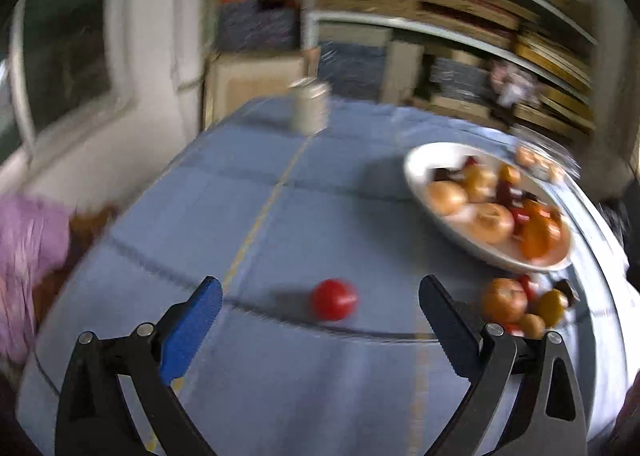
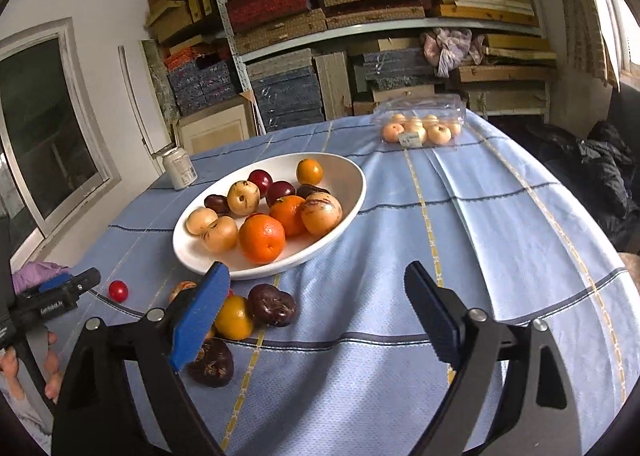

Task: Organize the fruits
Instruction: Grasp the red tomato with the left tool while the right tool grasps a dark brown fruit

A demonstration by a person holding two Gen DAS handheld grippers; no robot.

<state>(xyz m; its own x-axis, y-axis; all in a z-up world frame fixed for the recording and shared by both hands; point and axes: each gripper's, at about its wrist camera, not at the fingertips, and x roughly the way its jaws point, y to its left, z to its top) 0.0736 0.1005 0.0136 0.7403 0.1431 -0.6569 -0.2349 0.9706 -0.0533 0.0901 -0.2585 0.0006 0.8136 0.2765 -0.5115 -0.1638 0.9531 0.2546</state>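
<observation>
A white bowl [image 2: 352,176] on the blue tablecloth holds oranges [image 2: 262,238], pale round fruits and dark red ones. In front of it lie loose fruits: a yellow one [image 2: 236,316], a dark purple one [image 2: 274,304] and another dark one [image 2: 212,362]. A small red fruit [image 2: 118,290] lies alone to the left. My right gripper [image 2: 317,268] is open above the cloth, just short of the bowl, with nothing between its fingers. In the blurred left wrist view, my left gripper [image 1: 320,283] is wide open, with the red fruit [image 1: 334,299] on the cloth just beyond its fingertips, untouched.
A clear plastic pack of pale fruits [image 2: 420,124] sits at the table's far edge, and a can [image 2: 179,168] stands at the far left. Shelves stacked with boxes fill the back wall. The left gripper [image 2: 86,281] and a hand show at the left edge.
</observation>
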